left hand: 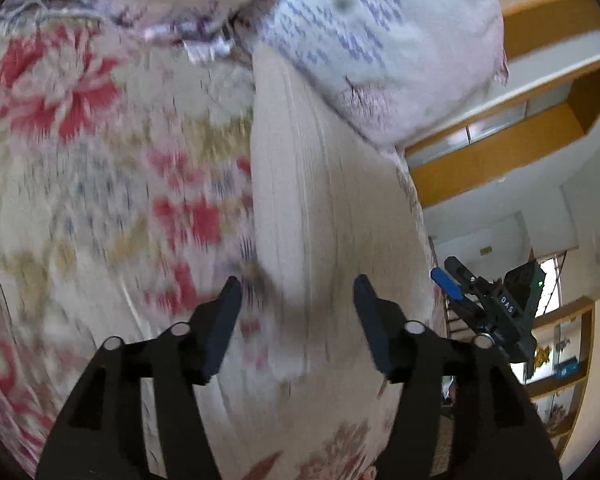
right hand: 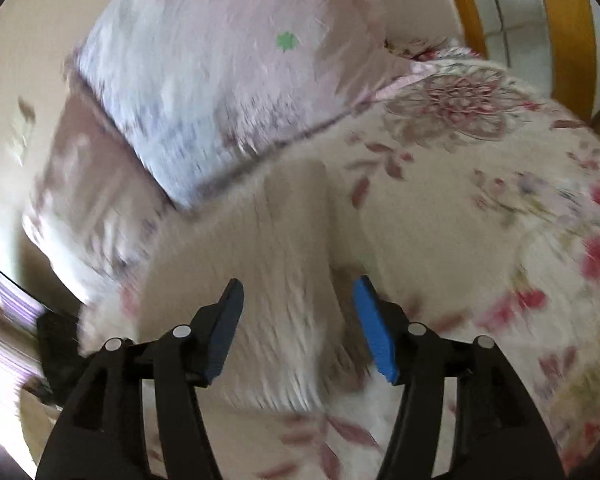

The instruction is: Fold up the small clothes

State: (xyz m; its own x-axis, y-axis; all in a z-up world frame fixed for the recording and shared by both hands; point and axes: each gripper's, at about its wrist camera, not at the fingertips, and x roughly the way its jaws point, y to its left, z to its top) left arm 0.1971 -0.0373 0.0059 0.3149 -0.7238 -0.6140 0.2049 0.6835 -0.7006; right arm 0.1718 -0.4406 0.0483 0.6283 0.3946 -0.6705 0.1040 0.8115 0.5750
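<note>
A cream ribbed garment (left hand: 320,200) lies flat on the floral bedsheet (left hand: 100,200), stretching from below the pillows toward me. My left gripper (left hand: 296,292) is open and empty, just above the garment's near end. In the right wrist view the same cream garment (right hand: 268,264) lies on the sheet (right hand: 480,240), blurred by motion. My right gripper (right hand: 298,292) is open and empty above it, its jaws straddling the garment's right edge. The right gripper also shows in the left wrist view (left hand: 456,280) at the bed's right side.
A pale patterned pillow (left hand: 372,40) lies at the head of the bed, also in the right wrist view (right hand: 220,80). A wooden headboard (right hand: 568,40) and wooden window frames (left hand: 500,164) lie beyond. The bed's edge (left hand: 428,240) drops off on the right.
</note>
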